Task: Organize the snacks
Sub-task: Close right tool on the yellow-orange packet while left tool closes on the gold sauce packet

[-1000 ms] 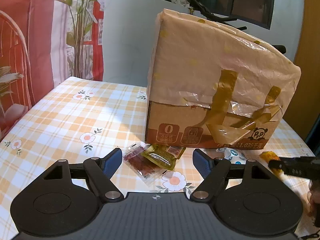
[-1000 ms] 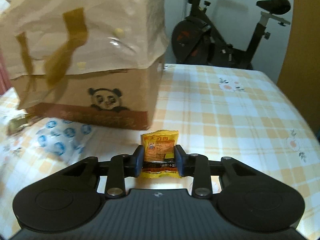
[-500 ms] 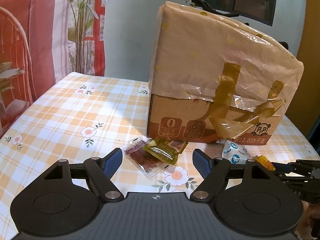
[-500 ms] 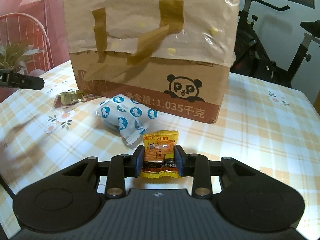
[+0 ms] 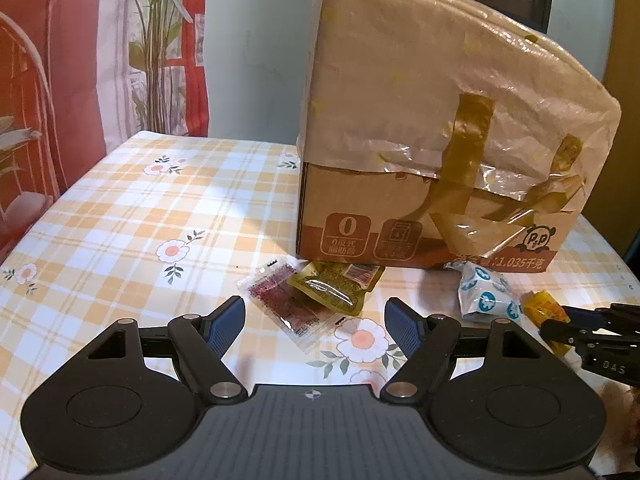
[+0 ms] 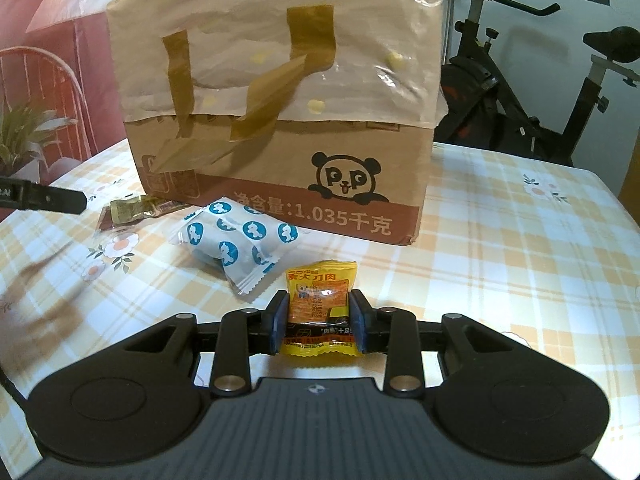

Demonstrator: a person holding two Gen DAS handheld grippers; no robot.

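1. The right gripper (image 6: 318, 322) pinches a small yellow snack packet (image 6: 320, 300) by its sides, holding it just above the table (image 6: 520, 260).
2. The left gripper (image 5: 316, 320) is spread wide with nothing in it, above a red packet (image 5: 286, 306) and a green packet (image 5: 336, 284).
3. A white packet with blue dots (image 6: 236, 240) lies by the big cardboard box (image 6: 280, 100).
4. This looks like the carrying step; next the yellow packet likely goes with the others.

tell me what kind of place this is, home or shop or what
Most likely a room in someone's home. An exercise bike stands behind a table with a checked floral tablecloth, a patterned curtain hangs by a leafy plant, and a taped cardboard box sits among loose snack packets.
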